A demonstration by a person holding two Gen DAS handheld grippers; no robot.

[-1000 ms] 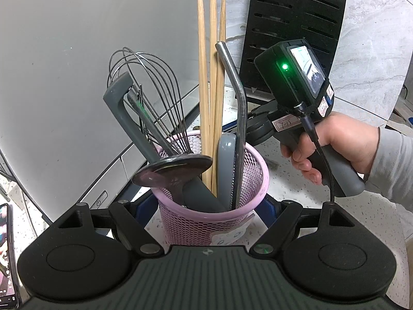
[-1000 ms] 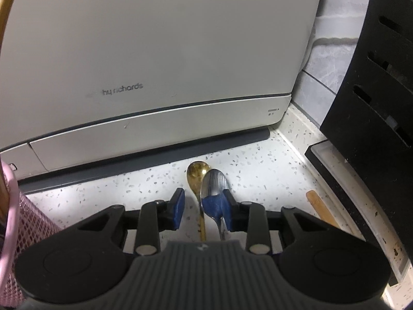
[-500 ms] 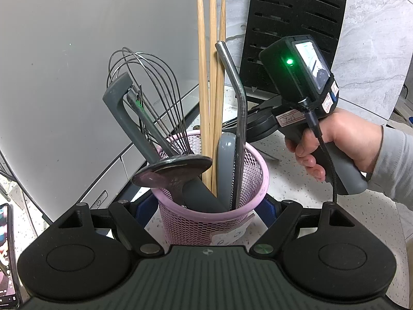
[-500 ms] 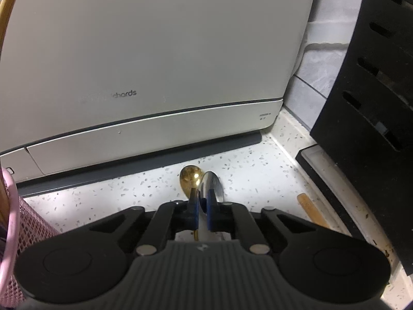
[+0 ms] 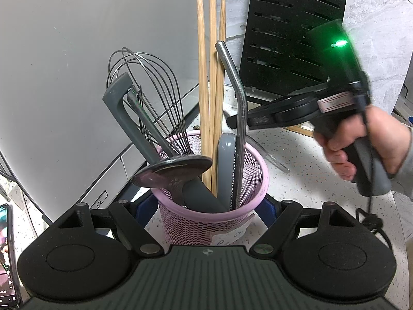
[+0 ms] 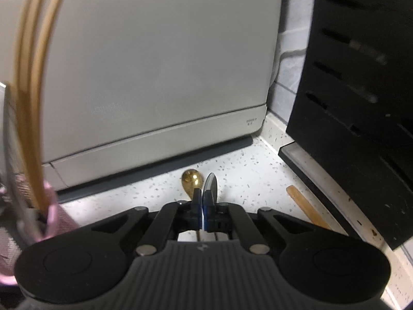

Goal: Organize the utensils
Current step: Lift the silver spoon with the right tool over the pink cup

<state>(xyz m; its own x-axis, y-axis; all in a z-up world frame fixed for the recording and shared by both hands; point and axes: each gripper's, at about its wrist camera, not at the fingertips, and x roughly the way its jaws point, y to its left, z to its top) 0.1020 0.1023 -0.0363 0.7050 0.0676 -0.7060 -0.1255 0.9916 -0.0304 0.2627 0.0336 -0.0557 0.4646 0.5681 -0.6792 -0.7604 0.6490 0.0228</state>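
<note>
Right gripper (image 6: 202, 204), low in the frame's centre, is clamped on a silver spoon (image 6: 211, 182). Its bowl, turned on edge, points up the frame beyond the fingertips, handle running back between them. Left gripper (image 5: 206, 204) grips the pink basket (image 5: 206, 222).

worktop (image 6: 247, 170): white, speckled, running to the wall
appliance (image 6: 155, 77): big white box at the back
basket (image 5: 206, 222): pink mesh, standing upright
gold spoon (image 6: 190, 179): lying flat
wood stick (image 6: 304, 201): flat beside the rack
rack (image 6: 356, 103): black, slotted, on the right
phone (image 5: 6, 253): at the left edge
</note>
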